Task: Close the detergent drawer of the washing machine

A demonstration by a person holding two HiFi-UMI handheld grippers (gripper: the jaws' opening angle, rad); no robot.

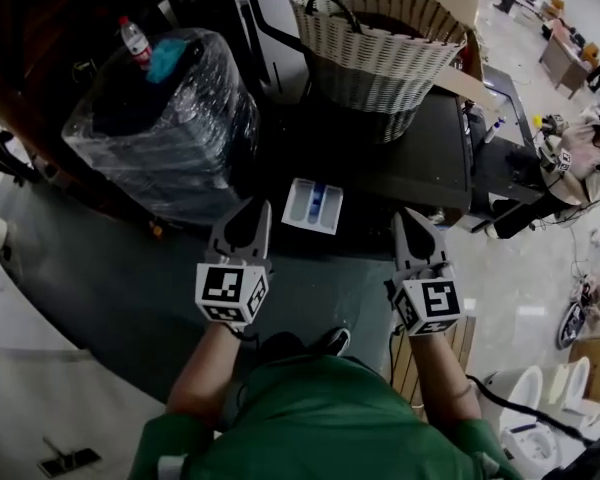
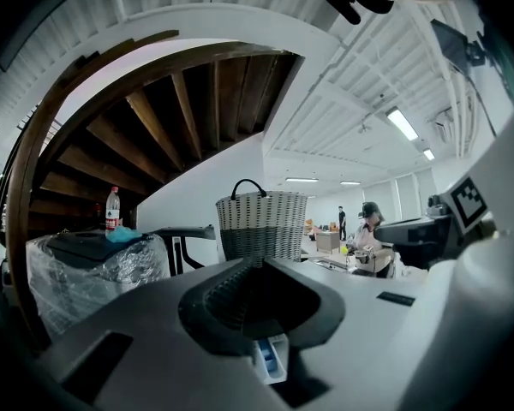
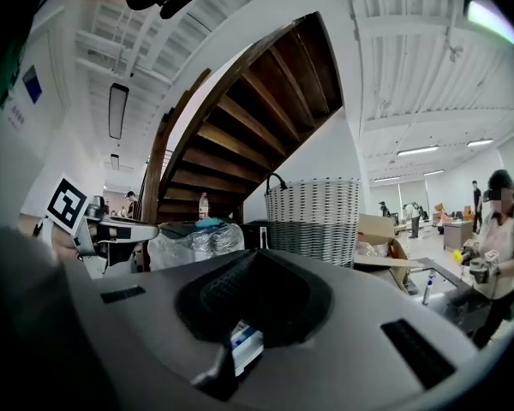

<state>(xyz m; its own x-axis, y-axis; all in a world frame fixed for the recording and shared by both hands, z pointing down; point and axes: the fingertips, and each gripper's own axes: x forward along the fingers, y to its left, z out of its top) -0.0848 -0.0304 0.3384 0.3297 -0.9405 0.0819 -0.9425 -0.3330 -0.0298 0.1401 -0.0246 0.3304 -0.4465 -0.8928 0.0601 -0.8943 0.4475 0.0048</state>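
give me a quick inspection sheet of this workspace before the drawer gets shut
surface: washing machine top, dark, bears a wicker basket
job's things: detergent drawer pulled out, white with a blue compartment, nothing touching it
clutter: plastic-wrapped bundle left of the machine, a bottle on it
grippers: left gripper and right gripper both shut, empty, either side of the drawer
cables: black cable beside the right arm
surroundings: wooden stair overhead; a person at a desk on the right
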